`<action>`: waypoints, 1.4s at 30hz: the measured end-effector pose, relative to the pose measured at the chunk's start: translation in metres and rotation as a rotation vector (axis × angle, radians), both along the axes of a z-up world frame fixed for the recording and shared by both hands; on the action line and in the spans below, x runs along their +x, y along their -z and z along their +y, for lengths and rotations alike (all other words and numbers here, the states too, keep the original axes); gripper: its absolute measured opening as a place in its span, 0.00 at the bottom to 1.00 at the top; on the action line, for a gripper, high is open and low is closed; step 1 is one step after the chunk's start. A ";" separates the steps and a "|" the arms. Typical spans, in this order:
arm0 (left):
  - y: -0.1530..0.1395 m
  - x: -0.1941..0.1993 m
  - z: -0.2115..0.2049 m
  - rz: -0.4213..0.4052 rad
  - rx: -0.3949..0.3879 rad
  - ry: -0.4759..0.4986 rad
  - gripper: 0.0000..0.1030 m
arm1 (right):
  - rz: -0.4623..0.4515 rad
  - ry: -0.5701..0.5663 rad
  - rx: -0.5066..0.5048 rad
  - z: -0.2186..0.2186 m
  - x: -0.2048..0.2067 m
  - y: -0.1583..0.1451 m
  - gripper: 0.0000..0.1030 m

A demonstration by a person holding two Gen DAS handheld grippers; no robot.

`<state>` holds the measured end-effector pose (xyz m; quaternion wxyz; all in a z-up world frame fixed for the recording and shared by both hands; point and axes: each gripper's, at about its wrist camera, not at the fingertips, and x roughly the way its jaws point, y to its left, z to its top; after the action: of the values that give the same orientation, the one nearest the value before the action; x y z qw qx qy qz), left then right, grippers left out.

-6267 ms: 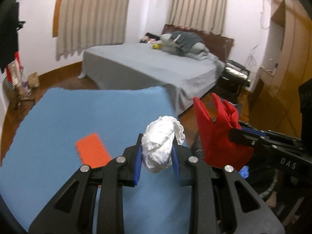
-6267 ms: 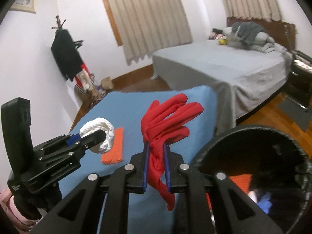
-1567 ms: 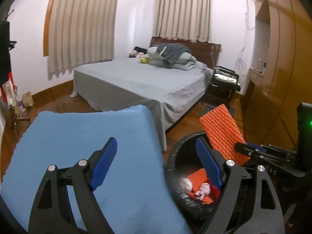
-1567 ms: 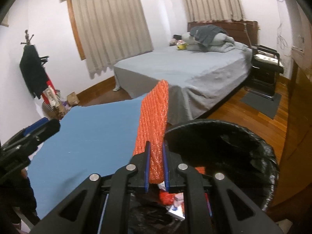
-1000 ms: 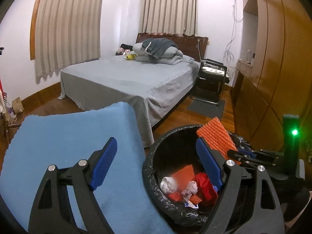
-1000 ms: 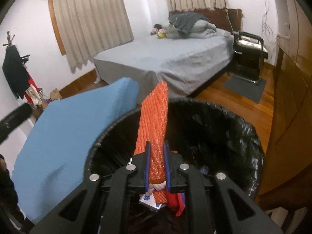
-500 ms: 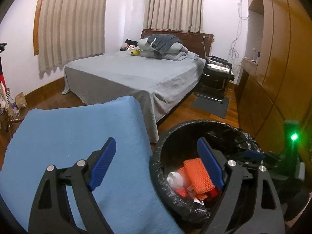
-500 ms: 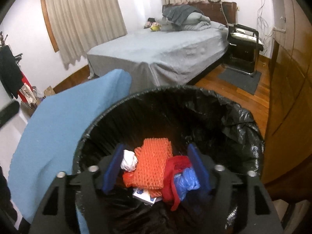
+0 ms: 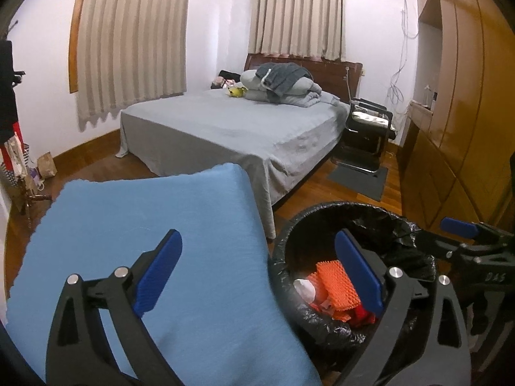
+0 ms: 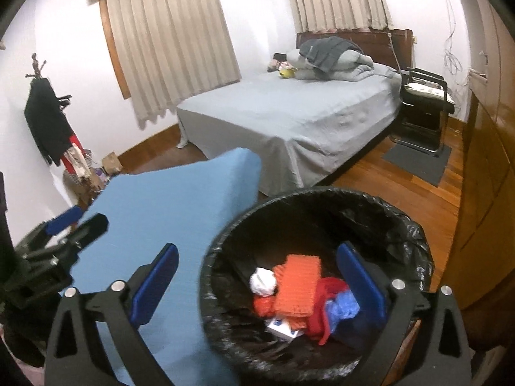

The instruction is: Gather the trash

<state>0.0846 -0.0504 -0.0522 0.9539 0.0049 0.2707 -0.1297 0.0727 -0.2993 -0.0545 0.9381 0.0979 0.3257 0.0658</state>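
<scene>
Right hand-held gripper over bin, jaws just opening, released. Orange mesh in bin. Left hand-held gripper released, beside bin, over table.

We are seeing a crinkled glossy black plastic liner holding a ribbed orange foam sheet, beside it matt blue cloth and polished wood flooring.

Black-lined trash bin stands on the floor right of the blue surface. Inside lie an orange ribbed pad, white crumpled wad, red glove and blue scrap.
</scene>
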 end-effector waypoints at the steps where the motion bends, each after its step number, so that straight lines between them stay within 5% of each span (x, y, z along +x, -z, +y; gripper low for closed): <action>1: -0.003 -0.003 0.002 -0.003 0.000 -0.007 0.93 | -0.005 -0.007 0.003 0.003 -0.003 -0.006 0.94; 13: -0.027 -0.027 0.009 -0.048 0.015 -0.024 0.94 | -0.062 -0.045 -0.014 0.020 -0.020 -0.033 0.94; 42: -0.032 -0.035 0.012 -0.057 0.012 -0.037 0.94 | -0.067 -0.047 -0.015 0.023 -0.025 -0.033 0.94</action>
<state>0.0500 -0.0381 -0.0205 0.9633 0.0093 0.2445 -0.1104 0.0477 -0.2768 -0.0217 0.9474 0.0809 0.2968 0.0883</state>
